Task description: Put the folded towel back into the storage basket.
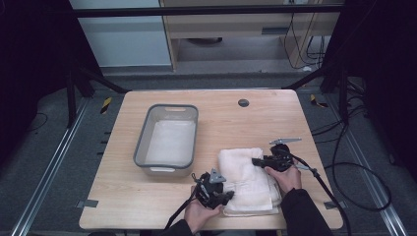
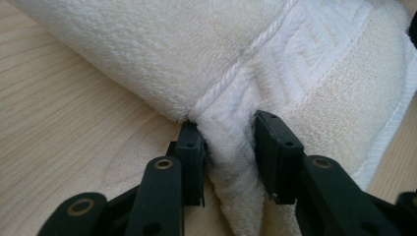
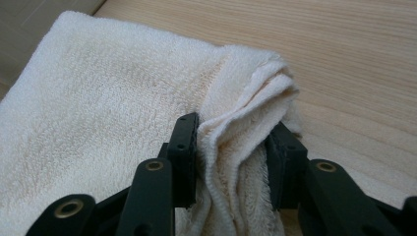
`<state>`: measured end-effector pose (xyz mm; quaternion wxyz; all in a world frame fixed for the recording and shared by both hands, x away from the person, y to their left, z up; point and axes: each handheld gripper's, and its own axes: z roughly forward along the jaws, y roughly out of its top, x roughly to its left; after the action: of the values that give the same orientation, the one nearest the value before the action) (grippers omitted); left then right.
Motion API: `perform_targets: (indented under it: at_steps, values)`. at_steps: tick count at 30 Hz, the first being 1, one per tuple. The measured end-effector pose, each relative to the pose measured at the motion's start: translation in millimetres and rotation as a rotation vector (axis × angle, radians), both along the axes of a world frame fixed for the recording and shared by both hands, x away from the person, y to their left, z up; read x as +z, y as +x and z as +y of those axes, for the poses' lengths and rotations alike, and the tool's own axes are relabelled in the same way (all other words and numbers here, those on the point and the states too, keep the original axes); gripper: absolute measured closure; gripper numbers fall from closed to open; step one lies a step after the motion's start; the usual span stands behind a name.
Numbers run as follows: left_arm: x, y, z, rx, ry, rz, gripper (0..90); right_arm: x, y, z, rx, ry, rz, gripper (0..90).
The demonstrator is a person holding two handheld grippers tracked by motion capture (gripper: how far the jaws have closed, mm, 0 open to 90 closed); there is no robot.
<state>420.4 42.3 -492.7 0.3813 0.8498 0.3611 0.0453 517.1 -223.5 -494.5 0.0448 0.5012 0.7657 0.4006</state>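
A folded cream towel (image 1: 246, 179) lies on the wooden table (image 1: 147, 196) just right of a grey tub (image 1: 167, 140). The left gripper (image 2: 228, 147) pinches its near corner; the right gripper (image 3: 236, 147) clamps bunched folds at its edge.

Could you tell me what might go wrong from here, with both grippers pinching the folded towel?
1. The left gripper pinches only a bunched edge of the towel, so that fold may slip out when lifted.
2. The right gripper clamps several loose layers at one corner; some could drop free and the fold may open.
3. The grey basin stands close at the left; a sagging towel could drag on its rim.
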Motion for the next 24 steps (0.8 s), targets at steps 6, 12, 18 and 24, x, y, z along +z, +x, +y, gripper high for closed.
perform_targets:
  at_steps: [6,12,18,24]
  values:
    - [-0.4,1.6,3.2,-0.006,-0.026,0.014,70.8,1.6,-0.7,0.3,0.002,0.001,-0.005,65.8]
    - [-1.2,2.5,7.6,-0.004,-0.072,0.022,73.3,4.6,-0.3,-1.6,0.000,0.012,0.003,67.6]
    - [2.3,0.5,10.0,-0.016,-0.087,0.000,74.1,12.0,-2.7,-2.2,0.007,0.006,-0.017,68.0]
    - [9.6,-0.3,15.8,-0.019,-0.115,-0.014,74.4,25.2,-9.1,-3.0,0.006,0.019,-0.054,68.5]
